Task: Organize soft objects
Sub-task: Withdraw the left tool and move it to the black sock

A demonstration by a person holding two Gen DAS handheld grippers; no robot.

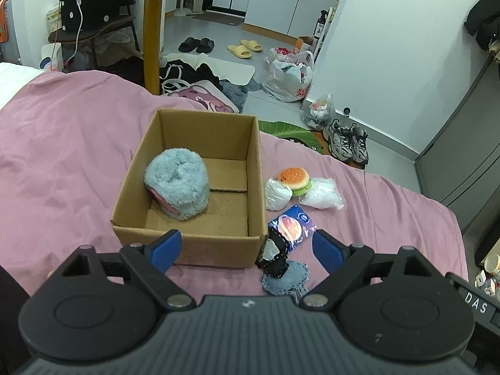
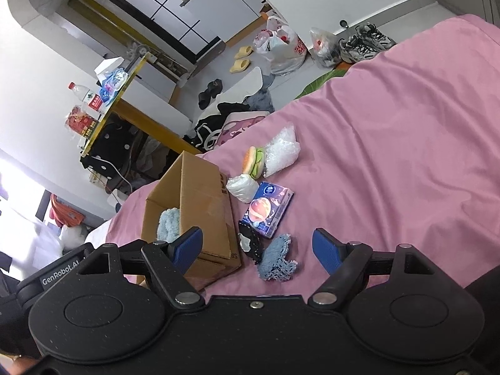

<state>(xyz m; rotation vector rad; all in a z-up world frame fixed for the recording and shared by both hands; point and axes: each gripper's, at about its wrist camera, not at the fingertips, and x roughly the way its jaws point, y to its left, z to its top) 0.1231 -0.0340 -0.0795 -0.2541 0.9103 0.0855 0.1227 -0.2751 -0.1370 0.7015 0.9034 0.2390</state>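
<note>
An open cardboard box [image 1: 187,243] stands on the pink bed [image 1: 62,143] and holds a fluffy blue roll [image 1: 176,184]. Right of the box lie a burger toy [image 1: 293,180], a white wad [image 1: 276,194], a clear plastic bag [image 1: 322,193], a blue tissue pack [image 1: 292,226], a black-and-white piece [image 1: 275,256] and a blue knit cloth [image 1: 286,279]. My left gripper [image 1: 247,248] is open and empty, just before the box's near wall. My right gripper [image 2: 257,248] is open and empty, close above the black-and-white piece [image 2: 250,243] and knit cloth [image 2: 276,262], beside the box [image 2: 200,200].
Past the bed's far edge the floor holds a yellow table leg [image 1: 153,37], a chair with a dotted bag [image 1: 90,9], slippers [image 1: 243,48], plastic bags [image 1: 290,75] and sneakers [image 1: 347,140]. A grey cabinet [image 1: 462,143] stands at the right.
</note>
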